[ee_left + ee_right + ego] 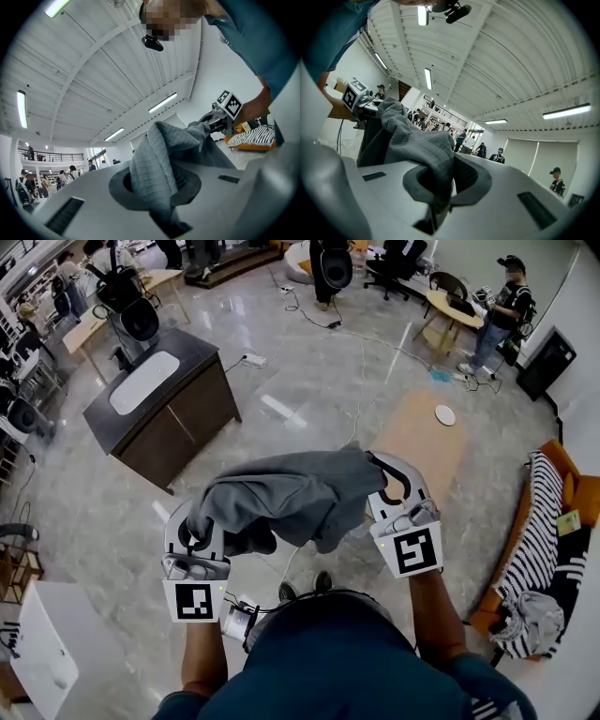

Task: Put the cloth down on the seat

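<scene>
A grey cloth (291,498) hangs bunched in the air between my two grippers, in front of the person's chest. My left gripper (192,532) is shut on the cloth's left end (157,171), which fills its jaws. At the other end, the fabric (419,152) is clamped in my right gripper (392,486). Both grippers tilt up toward the ceiling. Across the cloth, the left gripper view shows the right gripper (220,121), and the right gripper view shows the left gripper (360,107). An orange sofa (562,474) with a striped throw (539,526) stands at the right, well apart from the cloth.
A dark cabinet with a white top (192,404) stands ahead on the left. A tan low platform (417,442) with a white disc lies ahead on the right. A white box (42,652) sits at the lower left. Cables cross the floor; people stand at the far tables.
</scene>
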Action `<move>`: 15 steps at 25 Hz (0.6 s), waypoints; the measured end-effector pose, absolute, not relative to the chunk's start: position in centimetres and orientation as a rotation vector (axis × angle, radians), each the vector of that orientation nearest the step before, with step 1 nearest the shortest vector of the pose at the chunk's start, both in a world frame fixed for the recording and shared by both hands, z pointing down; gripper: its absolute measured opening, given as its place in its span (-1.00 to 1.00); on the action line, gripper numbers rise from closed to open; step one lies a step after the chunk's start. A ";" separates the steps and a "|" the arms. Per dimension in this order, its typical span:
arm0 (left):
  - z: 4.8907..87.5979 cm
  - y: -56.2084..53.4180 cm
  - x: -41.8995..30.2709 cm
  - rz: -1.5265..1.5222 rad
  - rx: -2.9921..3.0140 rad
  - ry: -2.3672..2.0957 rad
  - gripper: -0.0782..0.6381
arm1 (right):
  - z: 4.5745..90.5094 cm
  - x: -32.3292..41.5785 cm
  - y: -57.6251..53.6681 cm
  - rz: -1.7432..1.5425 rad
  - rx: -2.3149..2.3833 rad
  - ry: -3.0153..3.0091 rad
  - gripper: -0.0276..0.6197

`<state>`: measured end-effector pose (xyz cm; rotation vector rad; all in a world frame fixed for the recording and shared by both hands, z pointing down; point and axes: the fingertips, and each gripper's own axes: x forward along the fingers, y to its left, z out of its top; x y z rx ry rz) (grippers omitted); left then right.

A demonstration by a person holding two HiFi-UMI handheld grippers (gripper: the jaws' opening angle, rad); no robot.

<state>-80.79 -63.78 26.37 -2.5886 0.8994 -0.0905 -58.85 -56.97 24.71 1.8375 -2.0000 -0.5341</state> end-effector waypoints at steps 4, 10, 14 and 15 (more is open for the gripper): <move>26.2 -62.5 -80.2 -0.068 -2.580 0.898 -0.65 | 24.7 -58.5 -55.7 -0.547 1.830 -2.015 -0.82; 25.3 -58.9 -77.7 -0.126 -2.504 0.931 -0.65 | 23.9 -55.9 -53.0 -0.589 1.782 -2.071 -0.82; 25.1 -56.0 -75.2 -0.112 -2.478 1.037 -0.65 | 23.8 -53.4 -51.5 -0.615 1.693 -2.135 -0.82; 25.0 -55.3 -73.9 -0.109 -2.470 1.045 -0.64 | 23.7 -52.3 -50.9 -0.637 1.668 -2.143 -0.82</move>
